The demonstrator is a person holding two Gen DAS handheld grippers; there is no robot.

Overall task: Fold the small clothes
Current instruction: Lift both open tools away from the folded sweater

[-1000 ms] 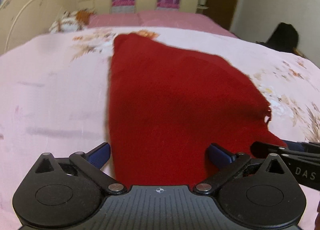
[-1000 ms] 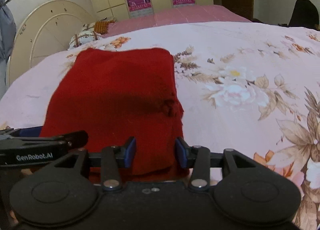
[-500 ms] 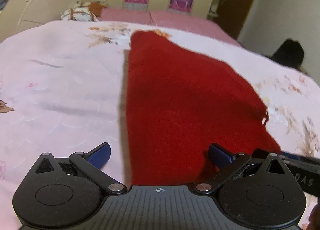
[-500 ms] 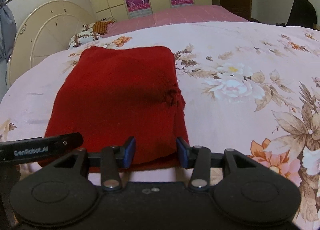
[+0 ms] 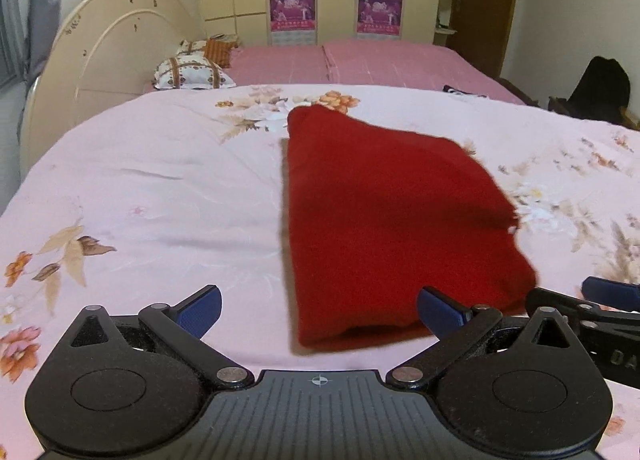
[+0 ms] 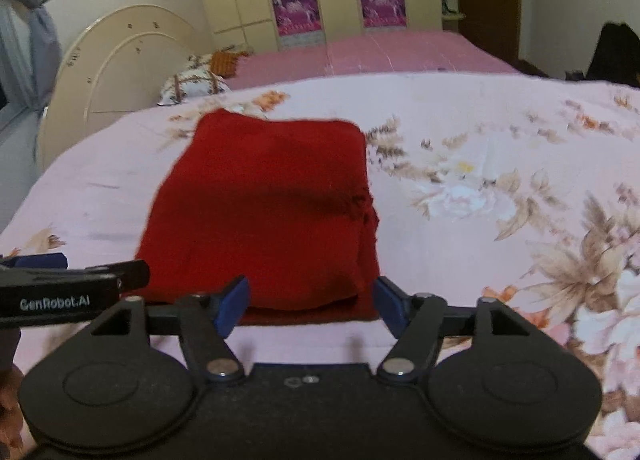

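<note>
Both grippers point down at a slant over the bed, side by side. Left gripper (image 5: 318,310) jaws spread wide, nothing between the pads, near edge of the red garment (image 5: 384,219) lies just ahead of it. Right gripper (image 6: 310,304) jaws opening, pads clear of the cloth, garment's near edge lies in line with the gap but not pinched. Red garment is folded into a rough rectangle, flat on the pink floral bedspread (image 5: 160,187), loose folded edges on its right side. Patterned pillows (image 5: 192,69) at the headboard (image 5: 108,59), well apart from the garment. No containers seen.
</note>
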